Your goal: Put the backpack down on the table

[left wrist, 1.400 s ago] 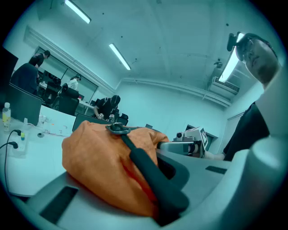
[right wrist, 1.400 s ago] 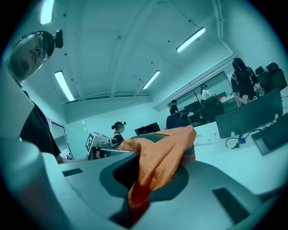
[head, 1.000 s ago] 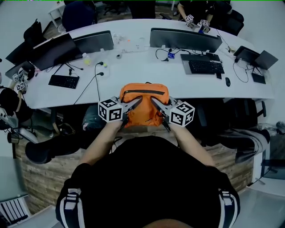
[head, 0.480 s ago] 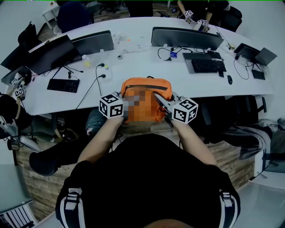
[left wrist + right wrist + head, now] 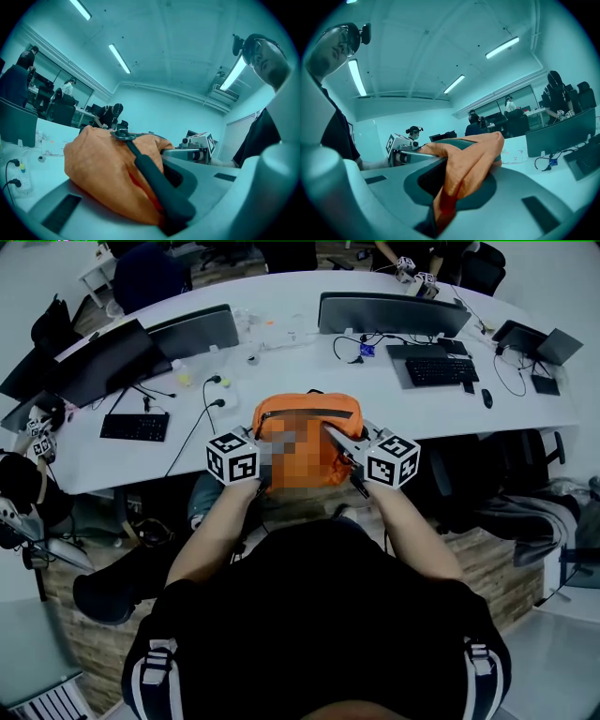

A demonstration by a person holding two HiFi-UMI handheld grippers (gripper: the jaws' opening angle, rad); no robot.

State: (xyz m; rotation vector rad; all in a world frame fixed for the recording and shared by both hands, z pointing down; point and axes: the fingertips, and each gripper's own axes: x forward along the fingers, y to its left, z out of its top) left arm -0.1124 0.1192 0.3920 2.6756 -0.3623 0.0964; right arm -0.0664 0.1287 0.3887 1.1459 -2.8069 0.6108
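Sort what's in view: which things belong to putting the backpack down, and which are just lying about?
Job: backpack, left gripper and right gripper shut on it, table.
Lying about: monitors, keyboards, mouse, cables.

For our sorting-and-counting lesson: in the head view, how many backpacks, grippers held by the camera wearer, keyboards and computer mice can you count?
backpack: 1
grippers held, left gripper and right gripper: 2
keyboards: 2
mouse: 1
Total: 6
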